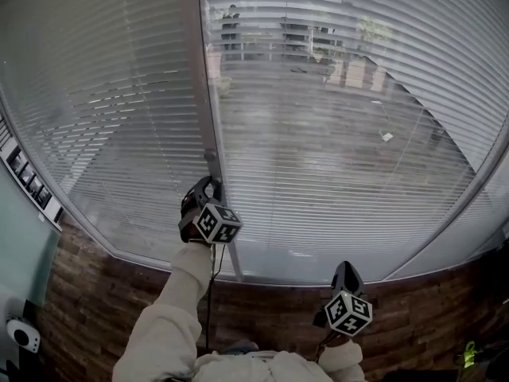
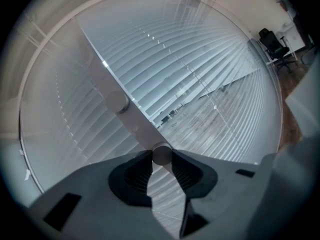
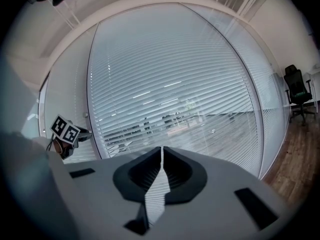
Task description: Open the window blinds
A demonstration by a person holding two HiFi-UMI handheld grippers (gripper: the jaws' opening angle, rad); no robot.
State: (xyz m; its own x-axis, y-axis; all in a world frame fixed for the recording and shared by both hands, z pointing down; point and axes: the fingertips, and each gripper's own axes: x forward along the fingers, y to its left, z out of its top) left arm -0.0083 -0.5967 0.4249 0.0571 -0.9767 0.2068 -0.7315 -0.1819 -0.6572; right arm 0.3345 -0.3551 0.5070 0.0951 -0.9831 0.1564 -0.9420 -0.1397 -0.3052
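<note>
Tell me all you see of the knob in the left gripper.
The knob is a small, round, pale grey stub with a flat, smooth end face. It stands out from the grey window post between two blind panels; a second similar knob sits farther along the post. The left gripper pinches it between its jaw tips.

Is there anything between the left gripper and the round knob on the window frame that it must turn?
Nothing visible stands in the way. The knob already sits between the jaws of the left gripper, which press on it from both sides, at the frame post.
</note>
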